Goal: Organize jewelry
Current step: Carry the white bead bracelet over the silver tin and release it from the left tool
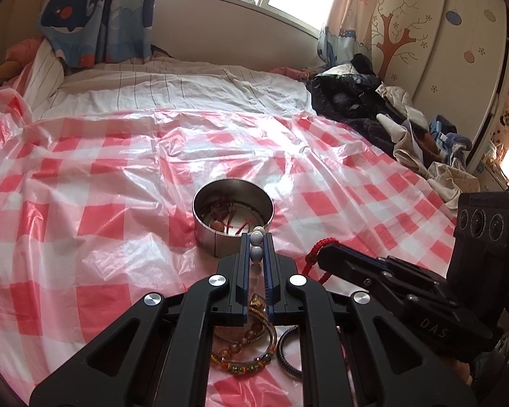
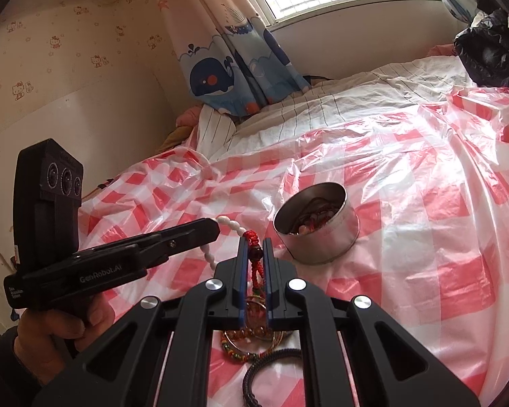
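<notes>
My left gripper (image 1: pixel 256 245) pinches a white bead string (image 1: pixel 256 237), my right gripper (image 2: pixel 254 253) a red braided cord (image 2: pixel 252 237); next, both go into the round steel tin (image 1: pixel 233 210) just beyond

Two black grippers (image 1: pixel 256 237) (image 2: pixel 254 244) over the bed, one steel tin (image 1: pixel 220 237), one white bead string (image 2: pixel 229 224), one red cord bracelet (image 2: pixel 254 254). On the checked sheet (image 1: pixel 85 169): one colourful bangle (image 1: pixel 241 368), one black hair tie (image 1: pixel 285 352).
</notes>
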Tool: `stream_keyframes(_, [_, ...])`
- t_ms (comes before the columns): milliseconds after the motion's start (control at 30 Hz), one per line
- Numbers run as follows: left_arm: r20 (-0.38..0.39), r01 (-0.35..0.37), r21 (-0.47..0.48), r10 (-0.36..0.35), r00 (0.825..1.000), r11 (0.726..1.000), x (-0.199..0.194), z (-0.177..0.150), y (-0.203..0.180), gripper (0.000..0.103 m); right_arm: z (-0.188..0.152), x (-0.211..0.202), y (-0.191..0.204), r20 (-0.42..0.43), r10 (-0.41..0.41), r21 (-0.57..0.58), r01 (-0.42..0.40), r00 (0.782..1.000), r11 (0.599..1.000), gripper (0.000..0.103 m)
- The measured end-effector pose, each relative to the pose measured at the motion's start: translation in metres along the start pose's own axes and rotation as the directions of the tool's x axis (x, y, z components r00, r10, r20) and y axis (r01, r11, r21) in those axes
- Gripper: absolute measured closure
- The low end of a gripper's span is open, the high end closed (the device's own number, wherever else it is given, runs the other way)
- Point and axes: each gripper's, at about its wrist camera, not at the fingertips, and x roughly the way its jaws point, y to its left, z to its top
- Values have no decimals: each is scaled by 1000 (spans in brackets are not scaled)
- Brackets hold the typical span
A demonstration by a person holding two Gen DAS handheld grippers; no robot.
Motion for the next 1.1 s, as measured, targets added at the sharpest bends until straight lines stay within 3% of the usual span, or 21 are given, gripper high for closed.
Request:
stream_keyframes(467, [39, 18, -26, -17, 999, 1000, 26, 50, 4, 96, 57, 33, -8, 34, -3, -24, 4, 999, 1000, 94])
stream_keyframes(600, [15, 35, -55, -34, 999, 998, 54, 61, 12, 97, 64, 60, -16, -9, -82, -54, 81, 997, 995, 92])
stream_keyframes(633, [-34, 12, -61, -14, 999, 998, 68, 60, 16, 96, 62, 72, -22, -64, -112, -49, 109, 992, 993, 82])
stream_keyframes(700, [-137, -34, -57, 26, 990, 998, 95, 52, 24, 93, 55, 79, -39, -109, -142, 4, 144, 984, 990, 74])
stream_keyframes(900, [-135, -81, -46, 75, 988, 996, 79, 29, 29, 83, 50, 50, -45, -78, -151, 37, 154, 986, 987, 74])
stream_keyframes(1100, [-145, -152, 27, 154, 977, 988, 39, -11, 15, 78, 12, 2, -38, -66, -155, 34, 158, 986, 987, 66])
